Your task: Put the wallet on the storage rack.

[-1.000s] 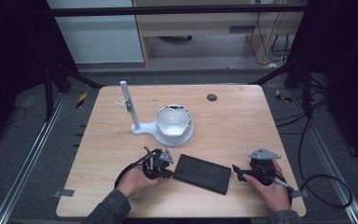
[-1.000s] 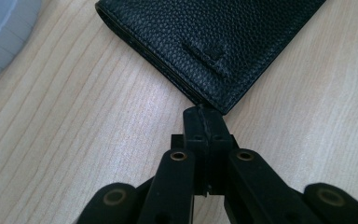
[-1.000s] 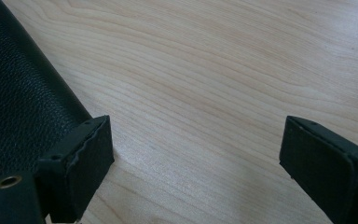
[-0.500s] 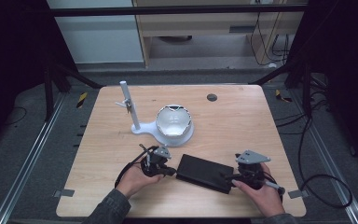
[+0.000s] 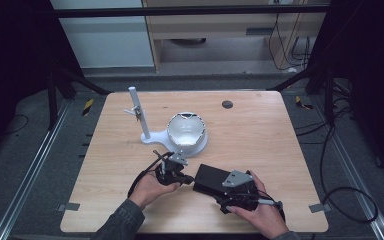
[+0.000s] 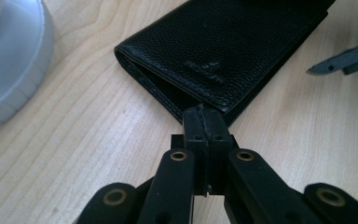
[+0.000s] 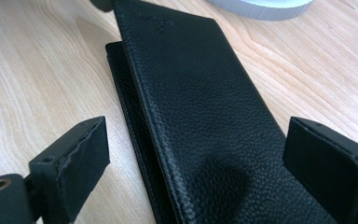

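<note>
A: From the high view, where did things stand?

B: The black leather wallet (image 5: pixel 211 178) lay flat on the desk (image 5: pixel 260 145), near its front edge, between the two hands. The left tool (image 5: pixel 186 177) sat at the wallet's left end; the right tool (image 5: pixel 226 191) was over its right end. A white lamp-like stand (image 5: pixel 180 134) stood just behind, apart from the wallet.

A: And the left gripper view?

B: The left tool (image 6: pixel 205 122) was clenched — pads pressed together with nothing between them, their tips resting at the wallet's (image 6: pixel 233 46) near corner, beside the fold. It looked to serve as a stop, not a grip.

A: The right gripper view?

B: The right tool (image 7: pixel 196 154) stood released, jaws wide, one either side of the wallet (image 7: pixel 200 107), neither pad touching the leather. The cover showed a seam along its left edge, where the two leaves meet.

A: So how would the step be done well?

B: I'd judge it a grasp across the width. The right tool needed to settle low enough for both pads to catch the edges squarely — too high and they would skid off the grained cover. The left tool should have kept its brace at the corner so the wallet didn't slide on the smooth wood as the jaws came in.
</note>
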A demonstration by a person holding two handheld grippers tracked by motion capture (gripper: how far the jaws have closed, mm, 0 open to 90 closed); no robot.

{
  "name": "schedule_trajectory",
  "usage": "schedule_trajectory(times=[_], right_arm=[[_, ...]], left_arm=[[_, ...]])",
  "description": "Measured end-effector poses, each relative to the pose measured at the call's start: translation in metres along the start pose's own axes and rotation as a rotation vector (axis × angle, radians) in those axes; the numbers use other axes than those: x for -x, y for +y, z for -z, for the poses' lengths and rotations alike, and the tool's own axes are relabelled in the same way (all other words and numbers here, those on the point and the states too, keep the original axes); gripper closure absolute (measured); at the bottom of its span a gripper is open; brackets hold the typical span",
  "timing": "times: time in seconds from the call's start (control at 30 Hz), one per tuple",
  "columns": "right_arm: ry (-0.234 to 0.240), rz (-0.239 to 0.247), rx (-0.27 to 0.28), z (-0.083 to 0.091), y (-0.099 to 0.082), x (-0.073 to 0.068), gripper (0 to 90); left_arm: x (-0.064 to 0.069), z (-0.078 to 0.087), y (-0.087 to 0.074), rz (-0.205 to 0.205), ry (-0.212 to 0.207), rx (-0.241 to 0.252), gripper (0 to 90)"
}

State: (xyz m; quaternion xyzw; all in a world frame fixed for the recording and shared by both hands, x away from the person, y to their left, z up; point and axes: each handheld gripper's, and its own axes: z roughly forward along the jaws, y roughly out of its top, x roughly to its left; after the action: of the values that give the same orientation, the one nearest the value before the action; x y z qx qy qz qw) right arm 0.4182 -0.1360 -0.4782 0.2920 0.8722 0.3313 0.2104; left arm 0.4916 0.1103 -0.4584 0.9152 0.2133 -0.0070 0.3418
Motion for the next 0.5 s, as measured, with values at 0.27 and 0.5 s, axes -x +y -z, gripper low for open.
schedule_trajectory(times=[0.27, 0.5], right_arm=[[-0.021, 0.017, -0.033, -0.005, 0.005, 0.004, 17.8], [-0.048, 0.041, -0.081, -0.011, 0.011, 0.006, 25.9]], left_arm=[[0.001, 0.002, 0.012, -0.001, -0.001, 0.004, 90.0], [0.002, 0.003, 0.023, 0.002, 0.010, 0.012, 90.0]])
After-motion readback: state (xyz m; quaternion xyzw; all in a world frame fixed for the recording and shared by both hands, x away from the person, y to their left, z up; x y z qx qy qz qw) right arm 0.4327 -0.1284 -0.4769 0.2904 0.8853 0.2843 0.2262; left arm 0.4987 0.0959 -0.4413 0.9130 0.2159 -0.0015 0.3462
